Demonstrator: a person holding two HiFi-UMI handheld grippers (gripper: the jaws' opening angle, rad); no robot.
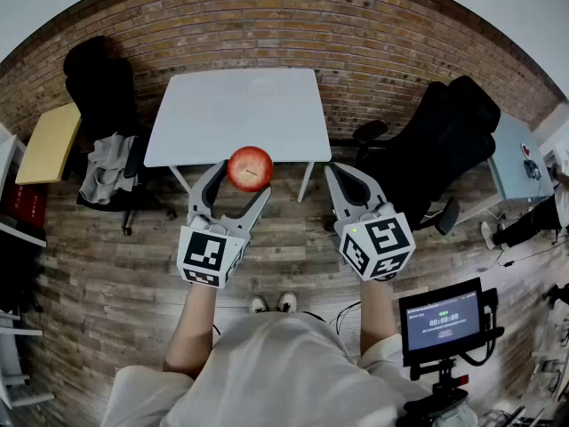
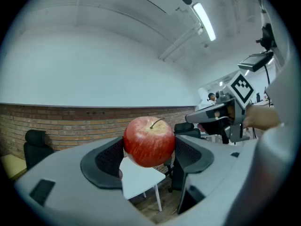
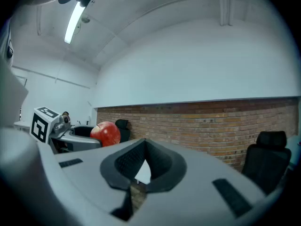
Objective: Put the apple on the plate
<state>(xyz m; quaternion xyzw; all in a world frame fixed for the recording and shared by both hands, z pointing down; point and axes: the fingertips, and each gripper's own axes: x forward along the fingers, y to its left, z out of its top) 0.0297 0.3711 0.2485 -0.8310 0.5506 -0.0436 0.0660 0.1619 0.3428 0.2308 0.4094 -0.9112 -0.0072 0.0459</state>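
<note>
Seemingly apple in left gripper.

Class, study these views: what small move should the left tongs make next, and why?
Probably carry the apple forward over the white table: the left tongs grip it in mid-air, while the plate sits far back on that table.

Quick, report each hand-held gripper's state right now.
Left hand-held gripper: closed on the apple.
Right hand-held gripper: shut, nothing between its jaws.
</note>
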